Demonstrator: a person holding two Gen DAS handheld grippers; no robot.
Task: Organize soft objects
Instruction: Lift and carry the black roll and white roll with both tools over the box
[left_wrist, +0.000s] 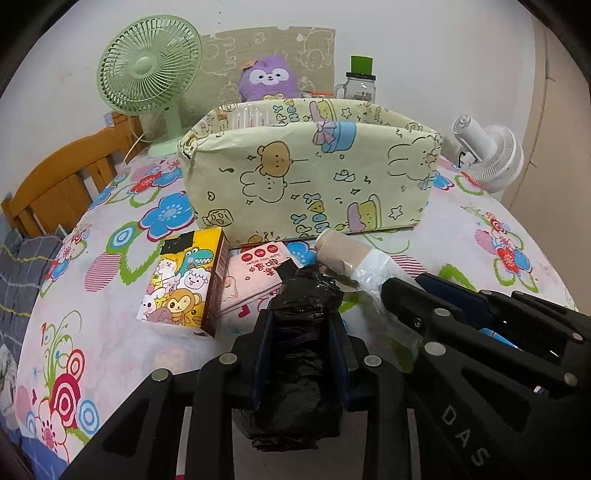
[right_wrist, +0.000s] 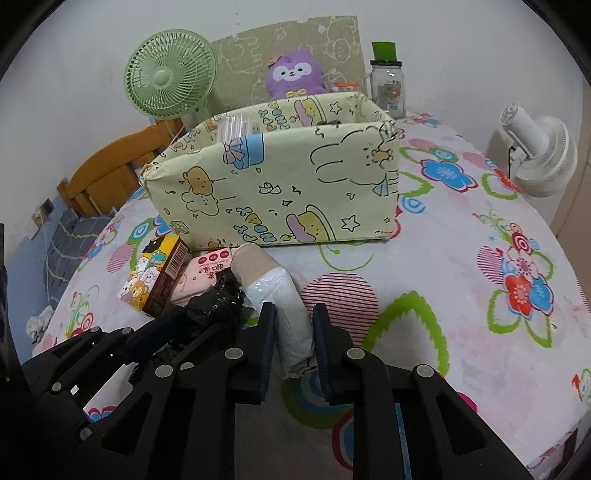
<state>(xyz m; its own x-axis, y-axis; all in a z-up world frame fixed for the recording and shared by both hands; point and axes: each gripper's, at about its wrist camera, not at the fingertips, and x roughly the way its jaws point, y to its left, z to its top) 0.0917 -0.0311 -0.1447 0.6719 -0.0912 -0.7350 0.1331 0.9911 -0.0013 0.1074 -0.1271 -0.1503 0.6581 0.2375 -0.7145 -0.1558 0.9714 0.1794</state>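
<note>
My left gripper (left_wrist: 299, 325) is clamped on a crumpled black plastic bag (left_wrist: 301, 295). My right gripper (right_wrist: 293, 332) is closed on a clear-wrapped cardboard roll (right_wrist: 273, 284). Directly ahead of both stands the cartoon-print storage box (left_wrist: 310, 177) on the floral-covered desk (right_wrist: 461, 280).

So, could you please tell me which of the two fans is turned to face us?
The green fan behind the fabric box's left end shows its grille front-on; the white fan on the right points sideways.

Fabric bin (right_wrist: 273, 184) blocks ahead; bare tablecloth (right_wrist: 461, 295) lies open on its right.
</note>
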